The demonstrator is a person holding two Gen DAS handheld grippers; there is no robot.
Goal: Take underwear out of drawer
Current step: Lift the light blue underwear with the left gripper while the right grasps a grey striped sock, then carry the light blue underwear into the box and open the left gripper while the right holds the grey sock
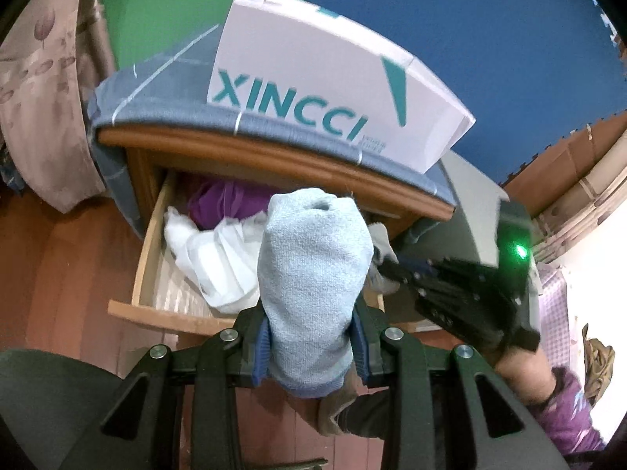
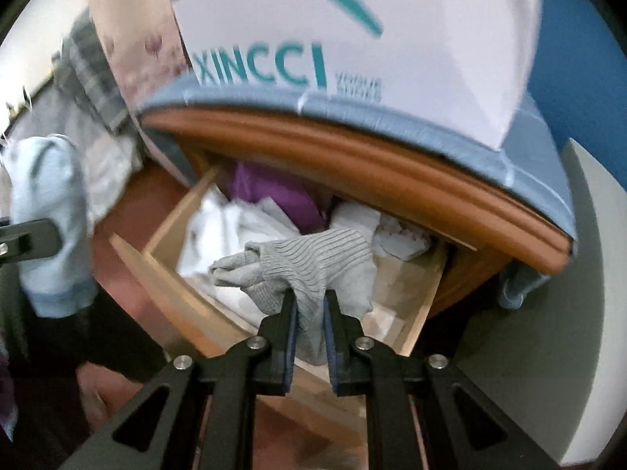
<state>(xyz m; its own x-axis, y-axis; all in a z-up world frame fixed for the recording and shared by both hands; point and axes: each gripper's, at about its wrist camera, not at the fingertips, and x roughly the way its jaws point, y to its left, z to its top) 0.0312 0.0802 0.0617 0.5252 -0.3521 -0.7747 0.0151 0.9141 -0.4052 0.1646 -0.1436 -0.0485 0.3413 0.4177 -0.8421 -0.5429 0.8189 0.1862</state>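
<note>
A pale blue knitted garment [image 1: 313,266] stands up between the pads of my left gripper [image 1: 313,327], which is shut on it above the open wooden drawer [image 1: 149,250]. The same blue garment [image 2: 47,211] hangs at the left edge of the right wrist view. My right gripper [image 2: 309,305] is shut on a grey ribbed garment [image 2: 317,262], held over the drawer [image 2: 176,286]. In the left wrist view the right gripper [image 1: 395,270] reaches in from the right, pinching grey cloth [image 1: 382,243]. Purple cloth [image 2: 274,192] and white cloth [image 2: 235,227] lie inside the drawer.
A white XINCCI box [image 1: 333,78] sits on the nightstand's blue checked cover [image 1: 164,78], overhanging the drawer. A floral curtain [image 1: 39,98] hangs at the left. A grey unit [image 1: 470,203] stands to the right. A sleeve and hand [image 1: 548,403] are at the lower right, over the wooden floor [image 1: 58,274].
</note>
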